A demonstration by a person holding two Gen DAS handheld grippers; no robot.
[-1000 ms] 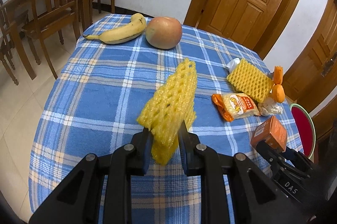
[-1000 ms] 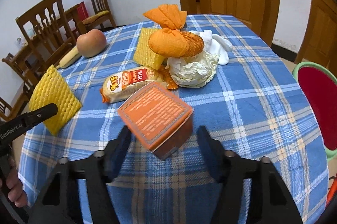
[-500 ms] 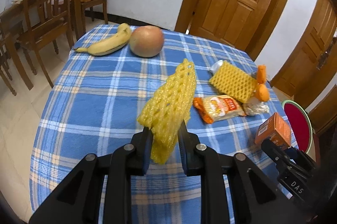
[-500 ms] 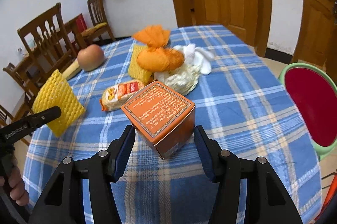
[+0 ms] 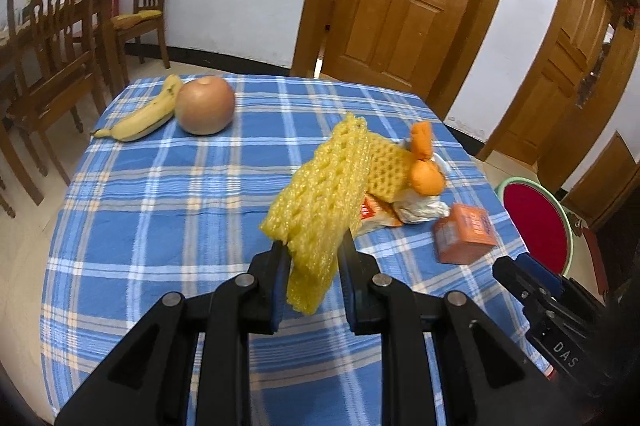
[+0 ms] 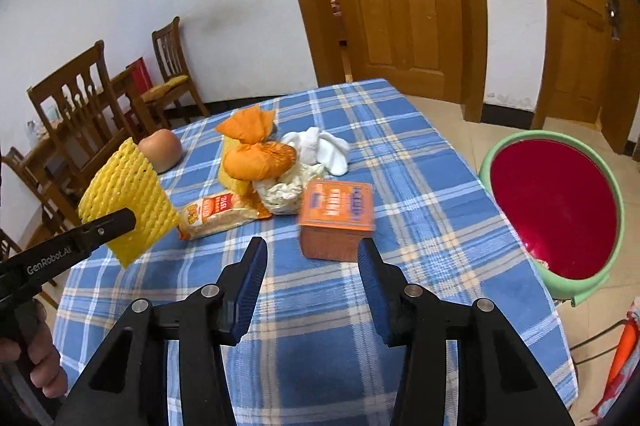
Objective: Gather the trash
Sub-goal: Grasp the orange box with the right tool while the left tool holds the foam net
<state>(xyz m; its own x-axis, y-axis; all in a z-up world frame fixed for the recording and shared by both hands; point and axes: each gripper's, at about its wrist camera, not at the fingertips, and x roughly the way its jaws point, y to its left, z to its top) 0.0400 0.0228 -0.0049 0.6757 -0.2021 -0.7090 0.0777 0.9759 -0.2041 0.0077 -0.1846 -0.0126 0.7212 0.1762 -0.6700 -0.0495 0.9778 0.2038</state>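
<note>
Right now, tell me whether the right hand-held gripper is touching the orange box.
Apart. The right wrist view shows the right hand-held gripper open, with the orange box on the tablecloth just beyond its fingertips, and checked cloth visible between them.

Two matte black plastic two-finger grippers. The left gripper [image 5: 312, 258] has angular linkage arms with round silver screws and white "GenRobot.AI" lettering on its side. The right gripper [image 6: 310, 262] has blue ribbed pads [image 6: 251, 282]. A bare-skinned hand [image 6: 42, 366] grips a handle.
</note>
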